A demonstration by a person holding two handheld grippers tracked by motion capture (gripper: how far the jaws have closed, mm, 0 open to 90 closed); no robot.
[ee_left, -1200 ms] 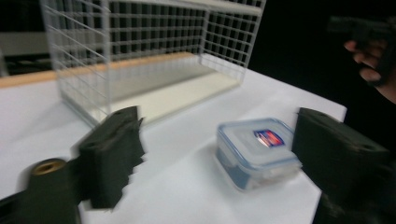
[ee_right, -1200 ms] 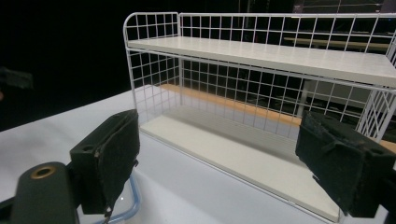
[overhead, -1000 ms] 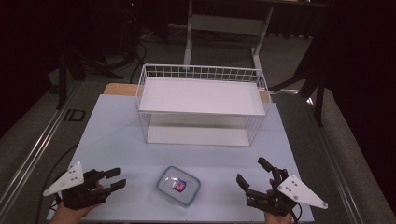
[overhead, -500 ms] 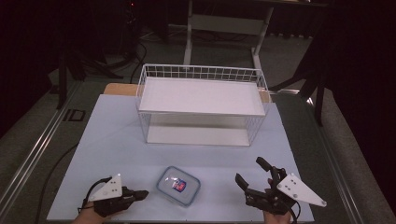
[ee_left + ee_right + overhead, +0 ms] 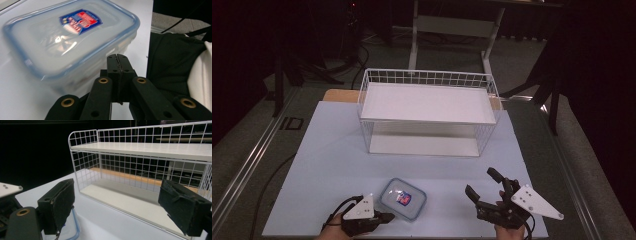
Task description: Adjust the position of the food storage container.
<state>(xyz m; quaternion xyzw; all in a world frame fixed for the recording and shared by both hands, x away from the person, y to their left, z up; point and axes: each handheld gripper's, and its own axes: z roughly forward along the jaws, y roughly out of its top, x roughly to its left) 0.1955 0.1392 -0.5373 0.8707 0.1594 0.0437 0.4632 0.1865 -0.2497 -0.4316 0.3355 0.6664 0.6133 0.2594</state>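
Left gripper [image 5: 117,58]: jaws pressed together, empty, tips just short of the lidded plastic container [image 5: 67,37]. Right gripper [image 5: 484,186]: jaws spread wide, wire shelf rack [image 5: 150,170] ahead, container to its left.

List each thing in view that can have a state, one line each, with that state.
Left tool: jaws shut, empty, tips just short of the food container.
Right tool: jaws wide open, empty.
Food container: lid on, lying flat on the table, not gripped.
Wire shelf rack: upright, both shelves bare.
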